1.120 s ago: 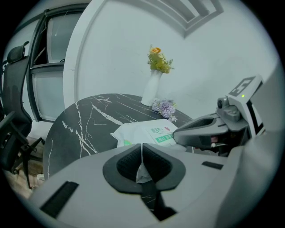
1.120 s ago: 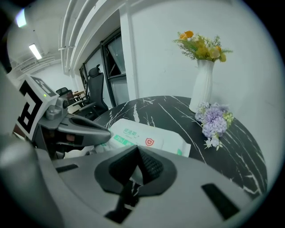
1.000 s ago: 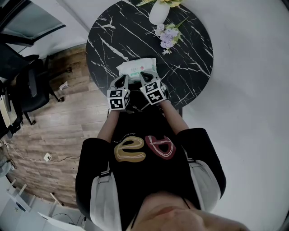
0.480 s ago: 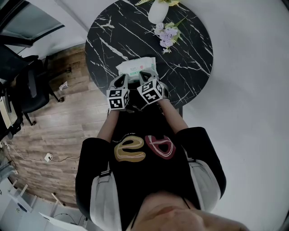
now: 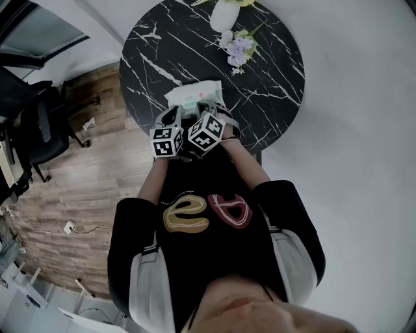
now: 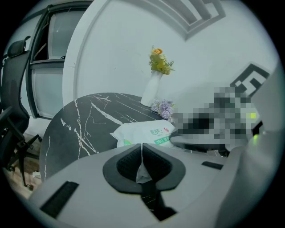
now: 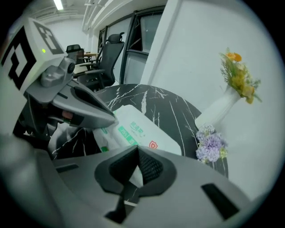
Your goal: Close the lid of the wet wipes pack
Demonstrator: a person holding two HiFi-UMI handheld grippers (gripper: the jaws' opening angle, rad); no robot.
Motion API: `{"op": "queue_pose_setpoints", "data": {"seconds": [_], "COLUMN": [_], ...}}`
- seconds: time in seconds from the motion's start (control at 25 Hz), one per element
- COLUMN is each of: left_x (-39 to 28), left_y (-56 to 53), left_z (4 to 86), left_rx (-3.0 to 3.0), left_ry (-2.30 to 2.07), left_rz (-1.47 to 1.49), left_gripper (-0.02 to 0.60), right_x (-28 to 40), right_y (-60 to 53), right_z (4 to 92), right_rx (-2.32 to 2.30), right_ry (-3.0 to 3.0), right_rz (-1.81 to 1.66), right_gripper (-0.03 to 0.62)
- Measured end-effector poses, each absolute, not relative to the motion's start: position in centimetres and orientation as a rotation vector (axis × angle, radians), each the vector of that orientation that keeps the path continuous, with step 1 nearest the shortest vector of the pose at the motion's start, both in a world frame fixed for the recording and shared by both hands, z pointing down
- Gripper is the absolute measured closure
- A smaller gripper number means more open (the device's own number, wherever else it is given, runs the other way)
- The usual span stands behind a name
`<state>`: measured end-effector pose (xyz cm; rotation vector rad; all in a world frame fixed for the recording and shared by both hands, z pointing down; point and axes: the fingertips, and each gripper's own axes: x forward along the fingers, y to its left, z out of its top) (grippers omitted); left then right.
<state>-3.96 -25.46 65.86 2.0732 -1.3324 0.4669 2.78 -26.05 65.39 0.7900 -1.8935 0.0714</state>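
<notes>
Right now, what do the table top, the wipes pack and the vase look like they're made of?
The table top looks like black marble or a marble-look slab, going by its white veins. The wet wipes pack is soft plastic film, creased, printed white and green. The vase is white and smooth, likely glazed ceramic, though that's unsure.

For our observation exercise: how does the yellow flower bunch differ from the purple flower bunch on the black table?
The yellow flower bunch stands upright in a white vase; the purple flower bunch sits low on the black marble table, without one. The yellow bunch is farther from the wet wipes pack; the purple bunch is nearer it. Both are on that table, beyond the pack.
</notes>
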Motion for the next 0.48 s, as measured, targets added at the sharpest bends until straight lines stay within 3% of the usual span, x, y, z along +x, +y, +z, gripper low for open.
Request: {"op": "queue_pose_setpoints", "data": {"seconds": [0.48], "left_x": [-3.92], "left_y": [-25.5], "left_z": [65.72], "left_rx": [2.088], "left_ry": [-1.324], "left_rz": [0.481], "left_gripper": [0.558], "right_x": [2.73], "right_y": [-26.2], "right_z": [65.57], "right_rx": [0.811], "right_ry": [-1.832], "right_rz": [0.096], "right_gripper": [0.585]}}
